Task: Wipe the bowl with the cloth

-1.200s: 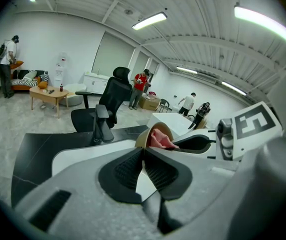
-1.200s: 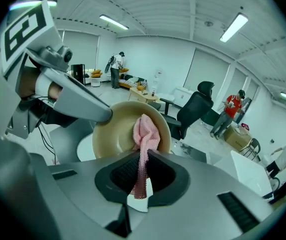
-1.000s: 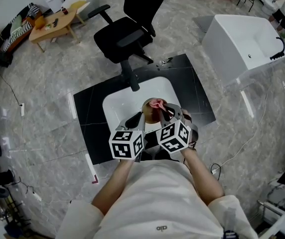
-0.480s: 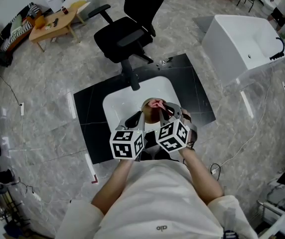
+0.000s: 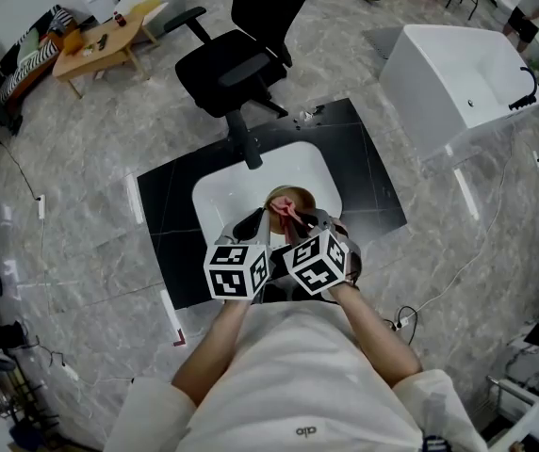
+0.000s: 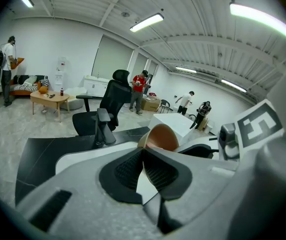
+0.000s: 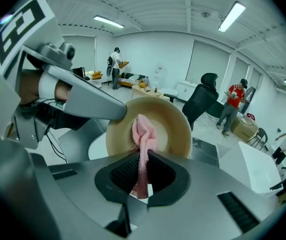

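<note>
A tan bowl (image 5: 289,199) hangs tilted over the white basin (image 5: 241,182), its inside facing my right gripper. My left gripper (image 6: 143,153) is shut on the bowl's rim (image 6: 159,135), with the thin wall pinched between the pads. My right gripper (image 7: 142,170) is shut on a pink cloth (image 7: 143,133), whose bunched end lies against the inside of the bowl (image 7: 169,126). In the head view both marker cubes sit side by side just below the bowl, the left gripper (image 5: 261,222) beside the right gripper (image 5: 300,220).
The basin sits in a black mat (image 5: 368,172) on the marble floor. A black office chair (image 5: 241,59) stands just beyond it, and a white tub (image 5: 453,83) at the upper right. A low wooden table (image 5: 100,47) stands far left. Several people stand in the room's background.
My right gripper has shifted a little left and down with the cloth, dragging it across the bowl's inside. The left gripper and the bowl stay put.
</note>
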A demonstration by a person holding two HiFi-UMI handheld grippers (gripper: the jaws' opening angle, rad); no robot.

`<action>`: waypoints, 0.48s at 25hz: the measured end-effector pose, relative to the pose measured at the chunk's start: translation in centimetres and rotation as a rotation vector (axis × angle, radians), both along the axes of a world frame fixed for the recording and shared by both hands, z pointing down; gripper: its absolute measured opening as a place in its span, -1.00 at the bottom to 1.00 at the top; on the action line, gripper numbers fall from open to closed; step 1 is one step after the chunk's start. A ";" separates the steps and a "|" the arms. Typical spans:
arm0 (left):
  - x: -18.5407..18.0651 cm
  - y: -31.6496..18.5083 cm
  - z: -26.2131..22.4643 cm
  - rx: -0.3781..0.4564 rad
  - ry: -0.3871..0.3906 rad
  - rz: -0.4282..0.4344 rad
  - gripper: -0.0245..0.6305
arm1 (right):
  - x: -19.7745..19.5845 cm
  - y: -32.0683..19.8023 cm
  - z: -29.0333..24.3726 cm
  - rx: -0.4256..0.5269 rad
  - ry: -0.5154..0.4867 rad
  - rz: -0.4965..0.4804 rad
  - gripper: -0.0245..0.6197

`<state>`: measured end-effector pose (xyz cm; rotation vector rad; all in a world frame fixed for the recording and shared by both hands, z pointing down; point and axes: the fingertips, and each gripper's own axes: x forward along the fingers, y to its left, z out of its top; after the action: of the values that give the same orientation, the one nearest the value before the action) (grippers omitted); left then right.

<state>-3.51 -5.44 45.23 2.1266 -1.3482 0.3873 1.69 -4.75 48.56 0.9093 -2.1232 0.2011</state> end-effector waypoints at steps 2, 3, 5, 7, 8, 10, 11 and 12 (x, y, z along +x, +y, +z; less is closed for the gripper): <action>0.0 0.0 0.0 0.001 0.005 -0.002 -0.87 | -0.7 0.3 -0.2 -0.001 -0.035 -0.015 -0.83; 0.0 0.1 -0.1 0.002 0.007 -0.002 -0.87 | -0.9 0.3 -0.4 0.001 -0.047 -0.020 -0.83; 0.1 0.1 -0.2 0.003 0.010 -0.001 -0.87 | -1.0 0.2 -0.5 0.006 -0.046 -0.026 -0.83; 0.2 0.2 -0.3 0.002 0.015 0.004 -0.87 | -0.7 0.0 -0.4 0.016 -0.015 -0.026 -0.83; 0.3 0.3 -0.3 0.000 0.017 0.008 -0.87 | -0.4 -0.2 -0.3 0.024 0.011 -0.025 -0.83; 0.6 0.4 -0.3 -0.002 0.017 0.015 -0.87 | 0.3 -0.6 0.0 0.045 0.064 -0.024 -0.83; 0.7 0.4 -0.2 -0.003 0.017 0.017 -0.87 | 0.6 -0.8 0.1 0.056 0.086 -0.025 -0.83; 0.9 0.5 -0.2 -0.004 0.016 0.020 -0.87 | 0.8 -0.9 0.1 0.067 0.107 -0.028 -0.83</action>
<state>-2.64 -4.93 45.04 2.1369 -1.3167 0.3798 2.52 -5.68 48.68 0.9083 -2.0524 0.0655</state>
